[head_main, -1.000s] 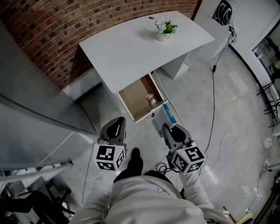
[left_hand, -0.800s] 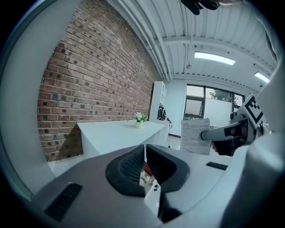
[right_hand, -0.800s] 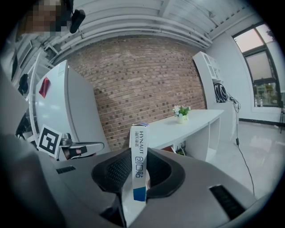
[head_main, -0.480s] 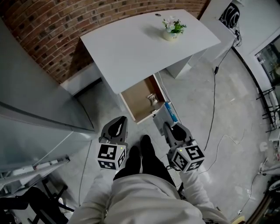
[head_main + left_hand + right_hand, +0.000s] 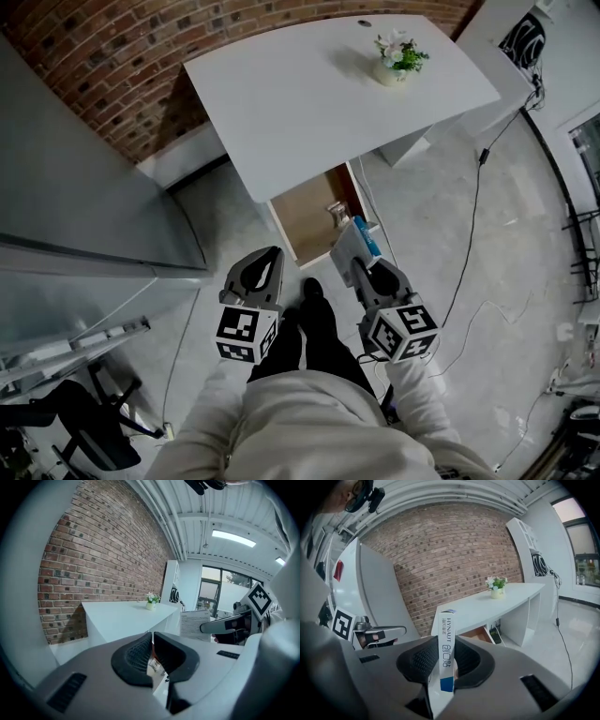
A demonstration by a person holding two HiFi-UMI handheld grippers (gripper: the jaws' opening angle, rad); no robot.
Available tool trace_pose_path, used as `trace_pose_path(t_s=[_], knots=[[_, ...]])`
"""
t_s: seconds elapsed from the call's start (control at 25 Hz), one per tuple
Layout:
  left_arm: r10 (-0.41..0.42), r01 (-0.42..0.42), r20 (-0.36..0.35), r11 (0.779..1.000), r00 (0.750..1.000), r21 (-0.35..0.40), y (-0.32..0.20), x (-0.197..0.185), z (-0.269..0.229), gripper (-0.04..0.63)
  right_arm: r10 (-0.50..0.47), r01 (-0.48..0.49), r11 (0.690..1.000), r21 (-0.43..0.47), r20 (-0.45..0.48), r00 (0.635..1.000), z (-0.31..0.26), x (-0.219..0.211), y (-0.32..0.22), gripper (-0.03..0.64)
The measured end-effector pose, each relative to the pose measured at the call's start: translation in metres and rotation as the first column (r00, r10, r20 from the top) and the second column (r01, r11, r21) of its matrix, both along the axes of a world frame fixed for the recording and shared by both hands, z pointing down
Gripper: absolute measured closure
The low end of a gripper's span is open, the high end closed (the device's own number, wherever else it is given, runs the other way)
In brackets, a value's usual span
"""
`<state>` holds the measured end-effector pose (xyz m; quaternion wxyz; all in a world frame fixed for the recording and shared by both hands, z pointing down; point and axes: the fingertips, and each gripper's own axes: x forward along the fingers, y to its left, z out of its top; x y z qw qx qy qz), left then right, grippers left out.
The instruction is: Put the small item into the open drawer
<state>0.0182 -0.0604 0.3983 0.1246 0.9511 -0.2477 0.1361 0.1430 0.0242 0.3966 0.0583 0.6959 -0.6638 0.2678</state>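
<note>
Step in hand: transport, judged. The box was gripped and not yet in the drawer.
Right gripper (image 5: 363,269): jaws were closed on the flat sides of a slim white and blue box (image 5: 446,641), which stood upright between the pads and stuck out past them.
Left gripper (image 5: 152,645): jaws were drawn almost together with nothing between them. It was held level beside the right one and took no part.
Box location: in the right gripper, in front of the person, near the drawer's front edge in the head view but short of the opening.
Drawer (image 5: 302,220): pulled out from under the white desk (image 5: 319,94), with a brown floor. A small shiny object (image 5: 336,214) lay inside near the right wall; what it was could not be told.
Desk top: bare except for a potted plant (image 5: 398,58).
Next move, judged: reach forward and down until the box is over bare drawer floor, clear of the shiny object and the desk edge, then release.
</note>
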Motion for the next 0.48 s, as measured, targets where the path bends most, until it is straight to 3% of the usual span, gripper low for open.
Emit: trace_pose_path(t_s=[0.48], knots=[[-0.108,0.109,0.051,0.994,0.993,-0.020,-0.039,0.018,0.021,0.566,-0.127,0.127,0.987,-0.101,0.015,0.992,0.049,0.034,-0.058,0.508]])
